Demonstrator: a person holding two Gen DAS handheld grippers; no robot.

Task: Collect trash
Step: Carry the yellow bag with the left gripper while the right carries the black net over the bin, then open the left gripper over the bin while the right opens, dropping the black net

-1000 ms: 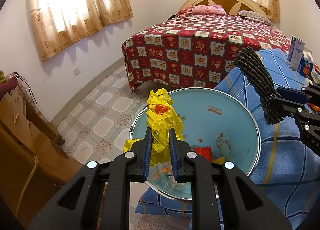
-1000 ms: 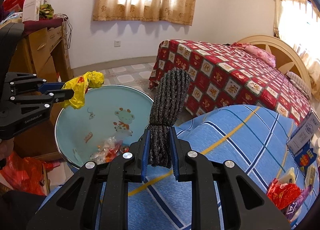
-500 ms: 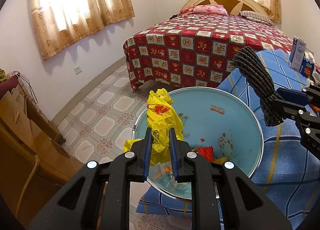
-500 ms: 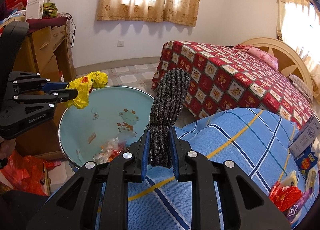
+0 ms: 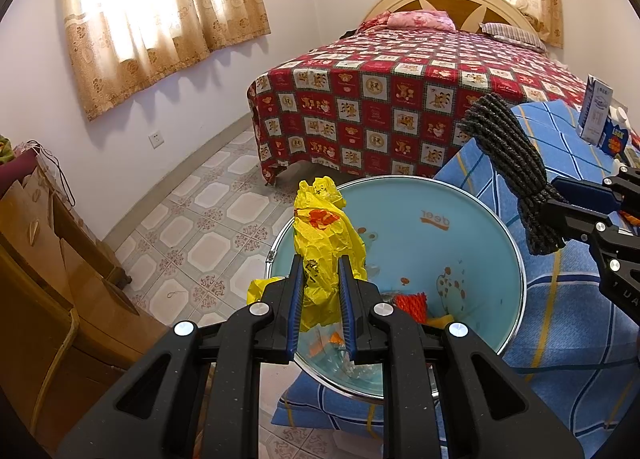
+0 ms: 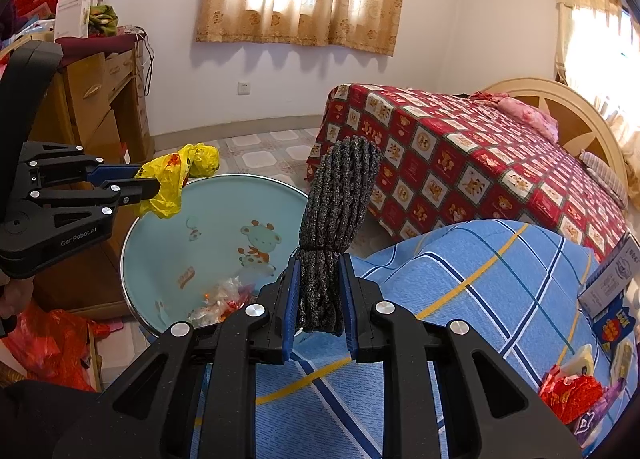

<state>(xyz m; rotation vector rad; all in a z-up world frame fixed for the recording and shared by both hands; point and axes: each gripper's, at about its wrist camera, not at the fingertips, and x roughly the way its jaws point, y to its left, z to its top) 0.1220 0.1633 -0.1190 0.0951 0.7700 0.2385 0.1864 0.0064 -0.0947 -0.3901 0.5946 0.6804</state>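
a red patchwork bed (image 5: 400, 99) fills the back; in front, a blue checked cloth (image 6: 480, 279) meets the light-blue basin (image 5: 460, 243). left gripper (image 5: 320, 299) pinches a yellow plastic bag (image 5: 320, 235) above the basin's rim; right gripper (image 6: 320, 295) clamps a dark grey rope bundle (image 6: 340, 199) at its edge.

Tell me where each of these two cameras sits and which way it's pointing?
Left wrist: sits behind the left tongs, looking along them at the yellow bag they clamp over the basin, bed beyond; the right tongs show at the right edge.
Right wrist: sits behind the right tongs, looking along them at the rope bundle they clamp above the blue cloth; the left tongs enter from the left.
Shared: basin, bag, rope bundle, bed, blue cloth, both tongs.
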